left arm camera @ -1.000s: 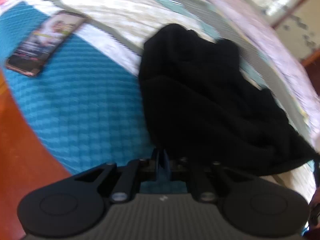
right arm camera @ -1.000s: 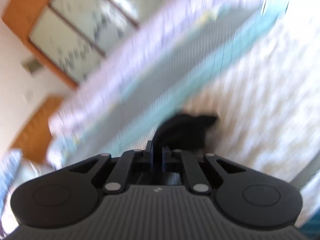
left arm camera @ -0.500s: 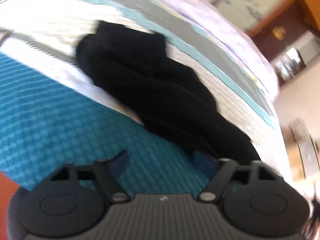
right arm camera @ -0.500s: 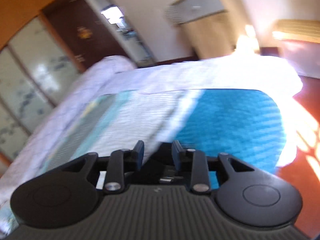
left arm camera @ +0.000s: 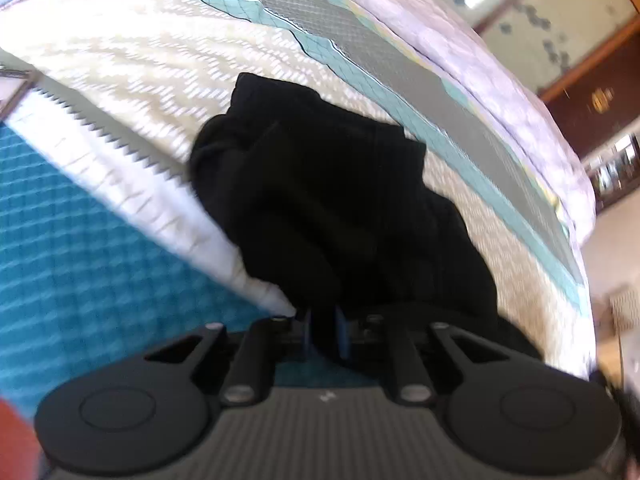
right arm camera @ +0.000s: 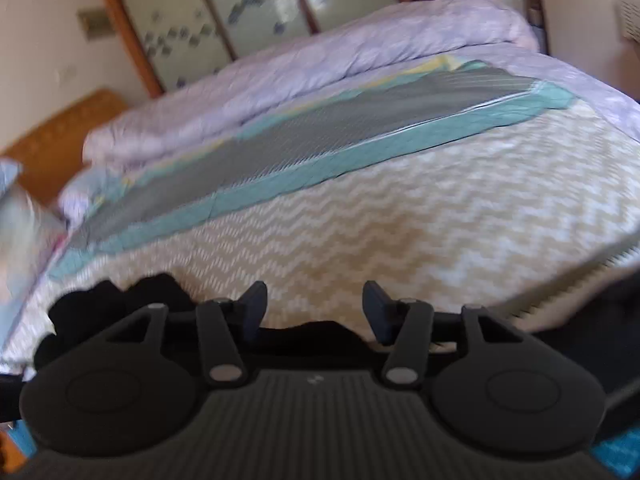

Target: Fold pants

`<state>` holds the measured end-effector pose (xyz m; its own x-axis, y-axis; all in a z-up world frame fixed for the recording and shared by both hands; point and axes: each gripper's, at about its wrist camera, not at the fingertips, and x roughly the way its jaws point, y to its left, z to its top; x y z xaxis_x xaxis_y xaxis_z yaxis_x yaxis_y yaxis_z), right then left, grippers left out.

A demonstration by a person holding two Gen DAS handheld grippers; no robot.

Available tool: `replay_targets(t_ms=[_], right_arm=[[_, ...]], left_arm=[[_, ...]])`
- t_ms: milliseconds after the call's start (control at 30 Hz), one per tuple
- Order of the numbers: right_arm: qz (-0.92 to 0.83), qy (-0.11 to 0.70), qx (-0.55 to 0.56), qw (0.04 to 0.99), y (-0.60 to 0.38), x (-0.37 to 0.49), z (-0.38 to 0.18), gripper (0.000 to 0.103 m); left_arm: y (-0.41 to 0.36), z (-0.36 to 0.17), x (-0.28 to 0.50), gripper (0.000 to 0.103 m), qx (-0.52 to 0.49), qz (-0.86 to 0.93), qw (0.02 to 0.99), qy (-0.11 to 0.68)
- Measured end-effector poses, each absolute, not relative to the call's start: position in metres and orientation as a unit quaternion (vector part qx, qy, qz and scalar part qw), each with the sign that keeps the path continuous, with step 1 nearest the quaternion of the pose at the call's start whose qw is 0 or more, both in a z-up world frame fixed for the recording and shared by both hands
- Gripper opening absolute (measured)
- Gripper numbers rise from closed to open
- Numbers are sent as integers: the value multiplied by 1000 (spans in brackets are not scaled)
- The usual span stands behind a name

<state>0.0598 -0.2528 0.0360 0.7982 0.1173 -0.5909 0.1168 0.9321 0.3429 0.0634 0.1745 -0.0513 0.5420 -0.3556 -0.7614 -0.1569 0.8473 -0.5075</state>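
Zigzag-patterned bed is carrying the black pants bunched at frame centre, the left gripper pinching their near edge, presumably to draw it flat, while the right gripper is hovering with fingers apart, holding nothing, above fabric at lower left.

Both wrist views low over bed, probably sharing pants.

A bed spread with a cream zigzag cover banded in teal and grey, a rolled lilac quilt along its far side, stands before wood-framed frosted sliding doors, a cream wall and a wooden headboard.
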Motion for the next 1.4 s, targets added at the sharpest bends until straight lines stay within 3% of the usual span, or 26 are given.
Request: replay_targets(t_ms=[233, 300, 367, 433, 500, 633, 733, 767, 800, 833, 867, 967, 1100, 1333, 1367, 1400], right_arm=[[-7, 359, 207, 910, -265, 91, 3, 58], [-17, 352, 216, 911, -273, 65, 7, 58], [-40, 339, 217, 914, -289, 51, 10, 58], [-69, 322, 228, 916, -313, 35, 18, 58], [-104, 301, 242, 917, -341, 16, 28, 58], [-169, 265, 264, 912, -396, -25, 44, 58], [-204, 268, 259, 905, -421, -49, 46, 58], [-211, 271, 257, 903, -425, -53, 42, 58], [-212, 279, 255, 901, -427, -56, 40, 58], [-210, 286, 249, 901, -426, -57, 36, 58], [-210, 291, 234, 904, -423, -57, 34, 58], [-233, 296, 185, 907, -420, -52, 31, 58], [-209, 314, 153, 914, -425, -40, 25, 58], [-106, 420, -8, 901, -389, -13, -12, 56], [-105, 430, -20, 896, -389, -10, -20, 43], [-105, 432, -30, 895, -388, -9, -25, 13]], left_arm=[[229, -44, -42, 10, -272, -32, 808, 522], [246, -30, -55, 21, -307, -40, 806, 504], [250, -7, -45, 45, -309, -39, 831, 461], [237, 19, -18, 52, -251, -43, 871, 420], [210, 37, 20, 52, -171, -41, 898, 404], [144, 46, 98, 82, -56, -90, 924, 369], [95, 38, 141, 82, 5, -108, 917, 383], [83, 30, 146, 75, 17, -102, 912, 397], [75, 20, 156, 64, 24, -88, 906, 414], [70, 8, 168, 32, 29, -74, 899, 430], [70, -3, 177, 16, 31, -64, 890, 450], [91, -8, 165, 15, 0, -49, 892, 450], [140, 29, 142, 15, -49, -29, 908, 415], [218, 72, 91, 15, -141, 4, 915, 379], [223, 72, 86, 15, -152, 7, 912, 381], [224, 67, 87, 15, -160, 9, 909, 383]])
